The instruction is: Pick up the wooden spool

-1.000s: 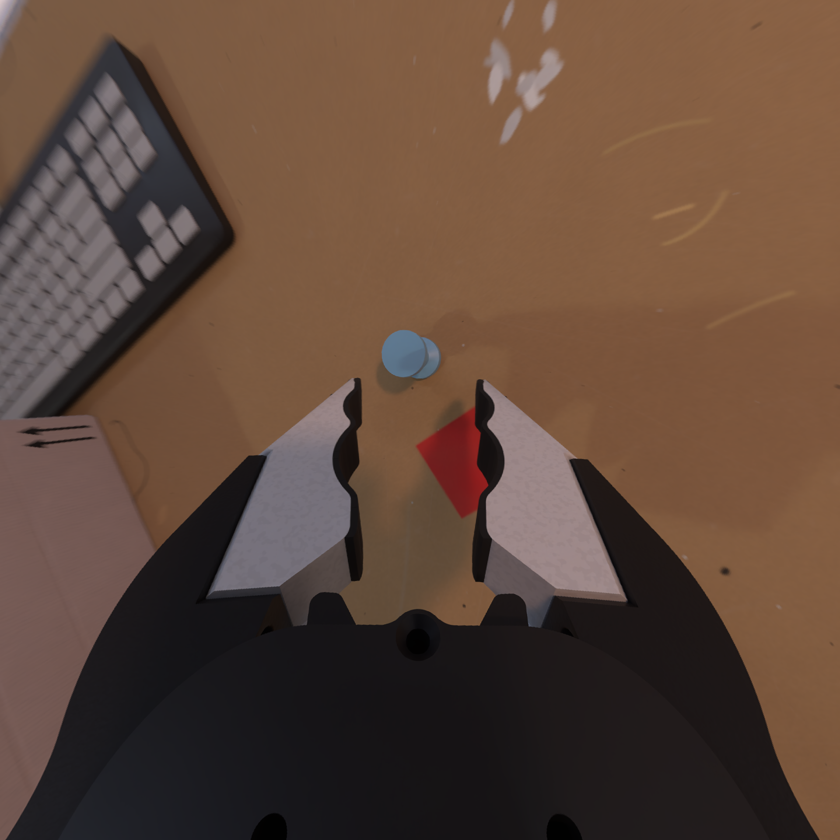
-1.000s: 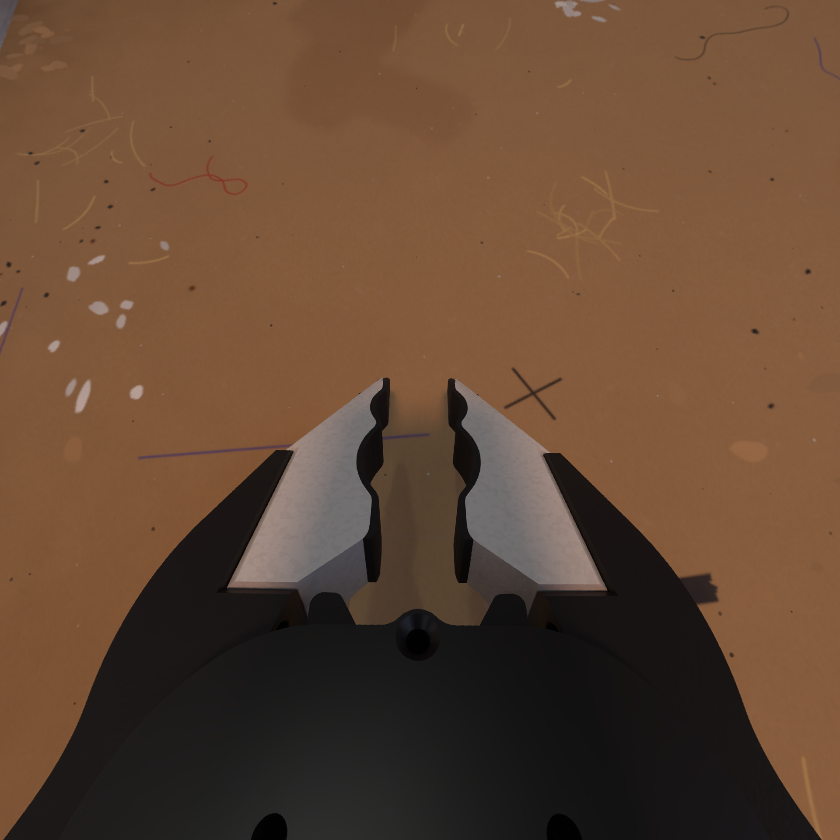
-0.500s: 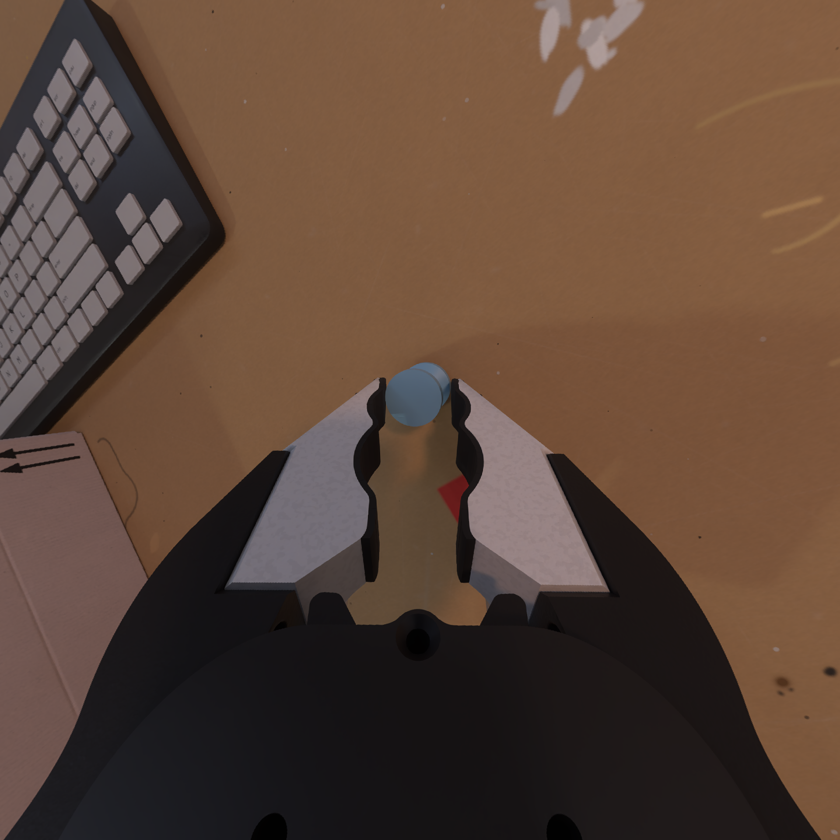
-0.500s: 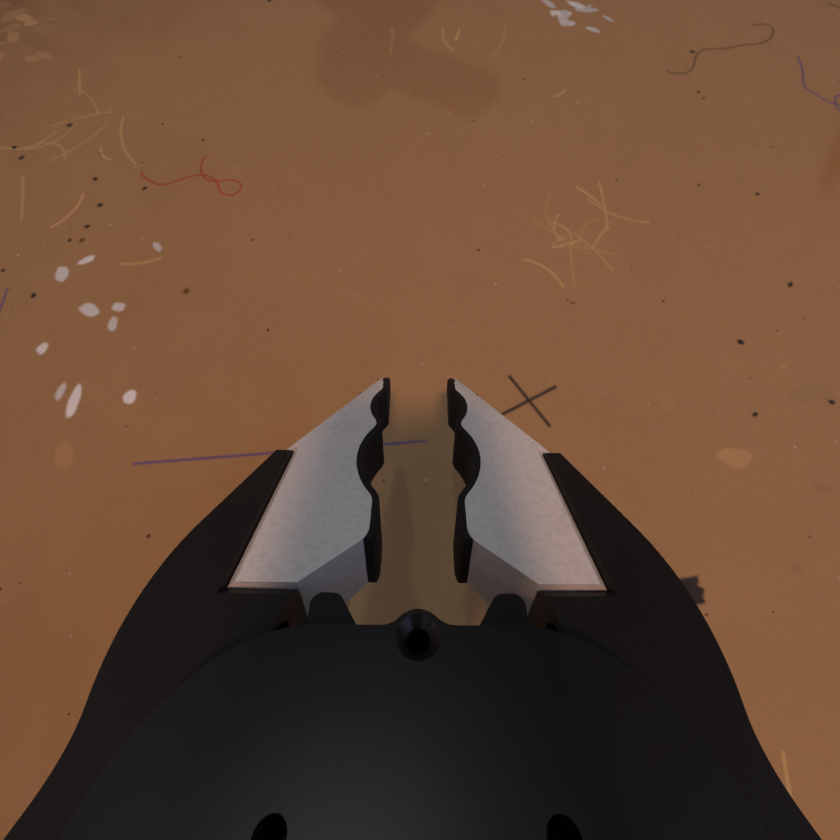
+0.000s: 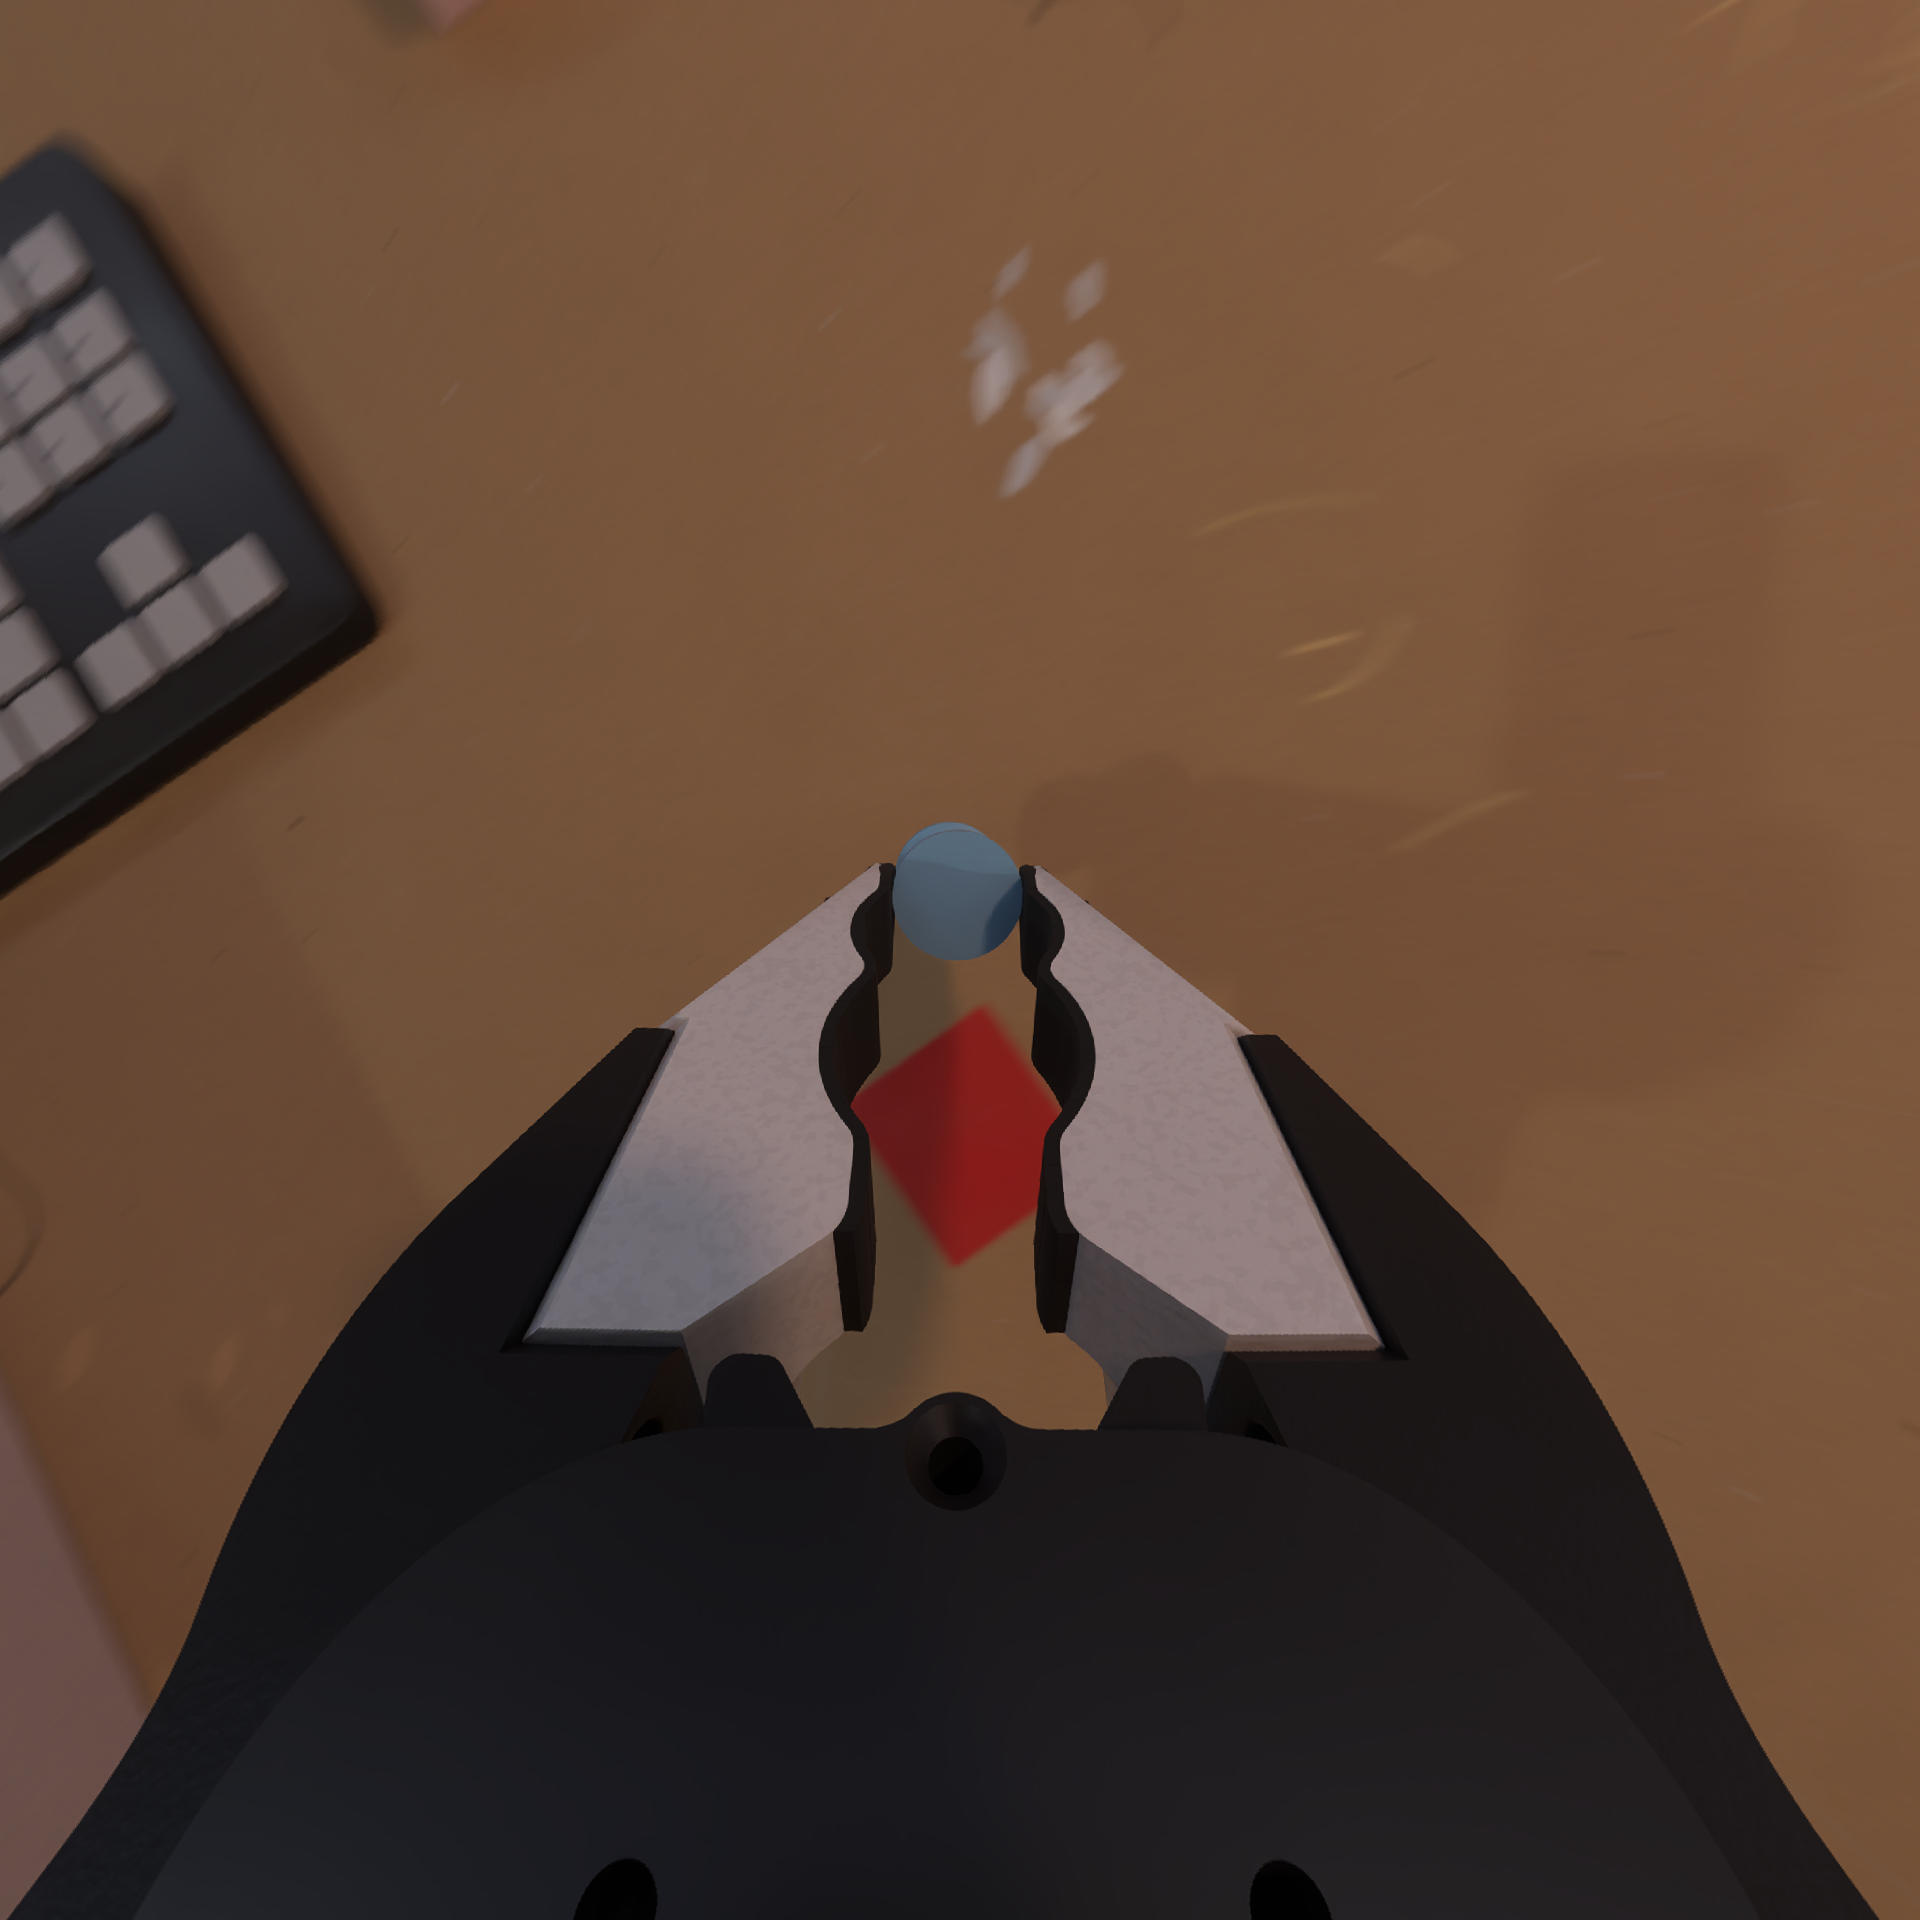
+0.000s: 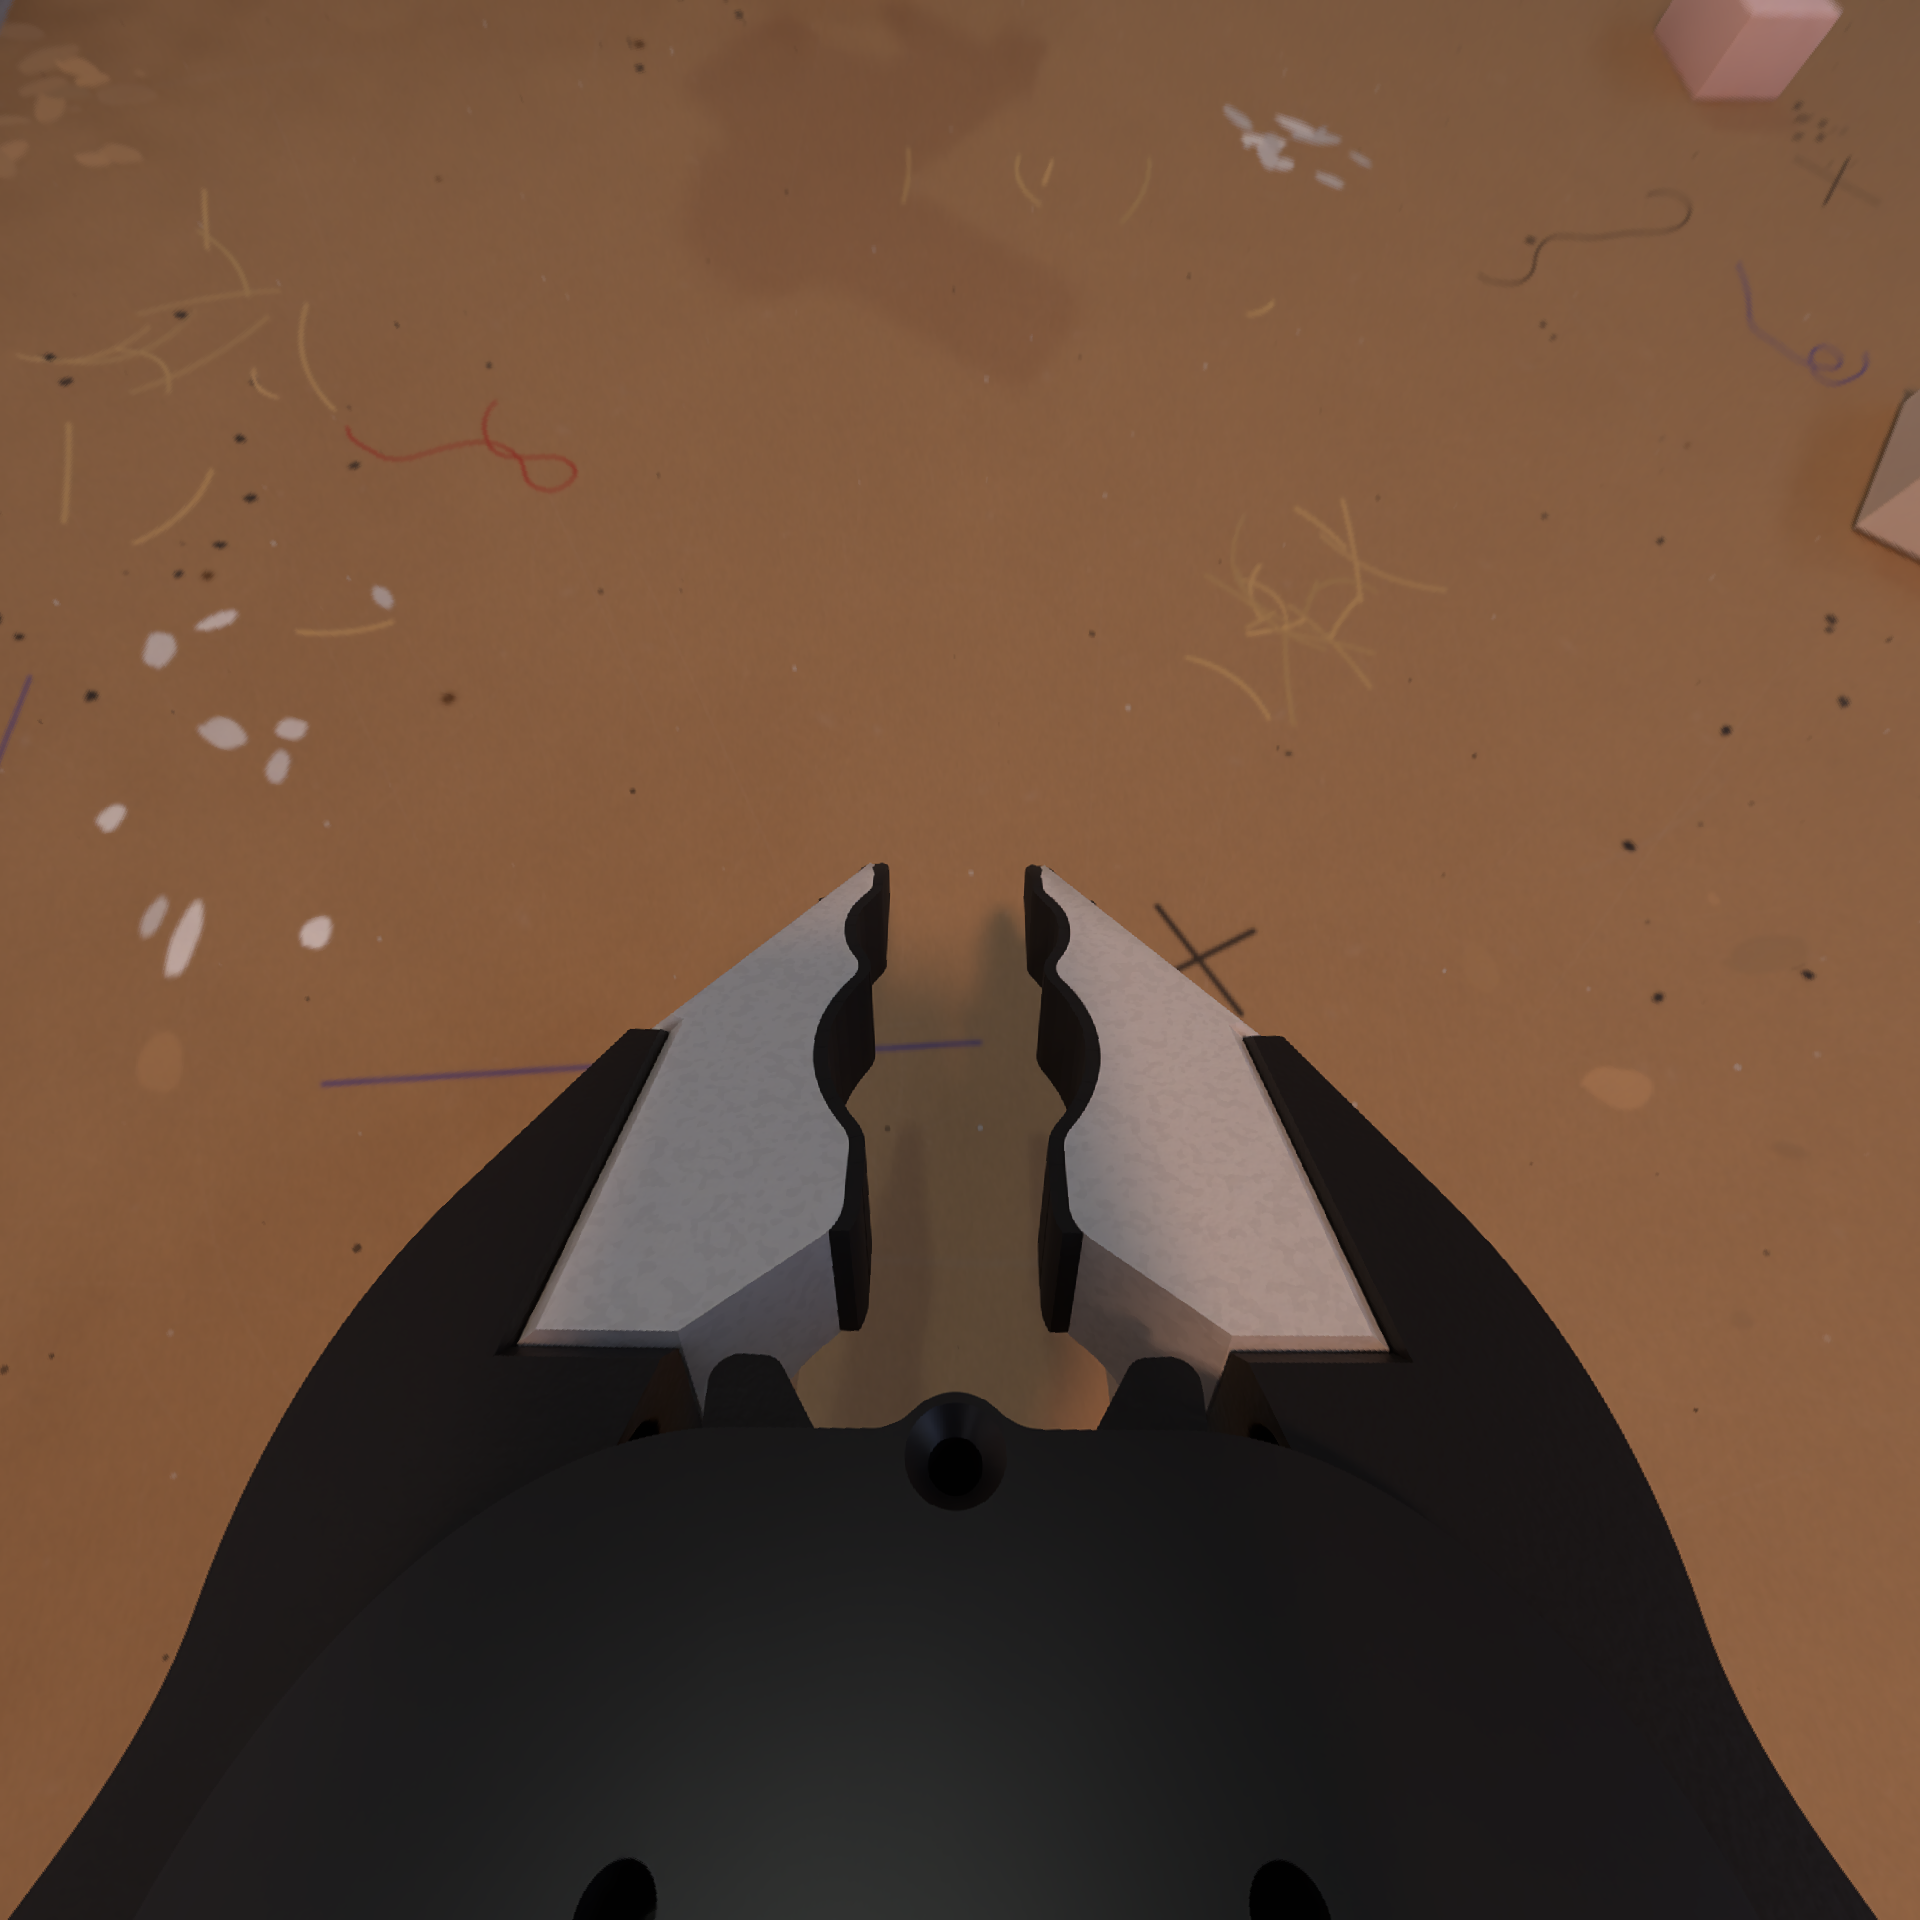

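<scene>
The left gripper (image 5: 956,883) pinches the blue spool (image 5: 956,891) at its fingers' very tips, above the worktop (image 5: 1351,935). Raise it slowly and keep the squeeze constant, because this shallow hold may slip. The right gripper (image 6: 956,883) holds nothing, its fingers slightly spread.

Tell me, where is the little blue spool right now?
In the left wrist view, the blue spool sits pinched at the left gripper tips, above the red square.

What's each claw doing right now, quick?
Left claw: shut on the small blue round-ended wooden spool, pinched at the fingertips.
Right claw: open, nothing between its fingers.
</scene>
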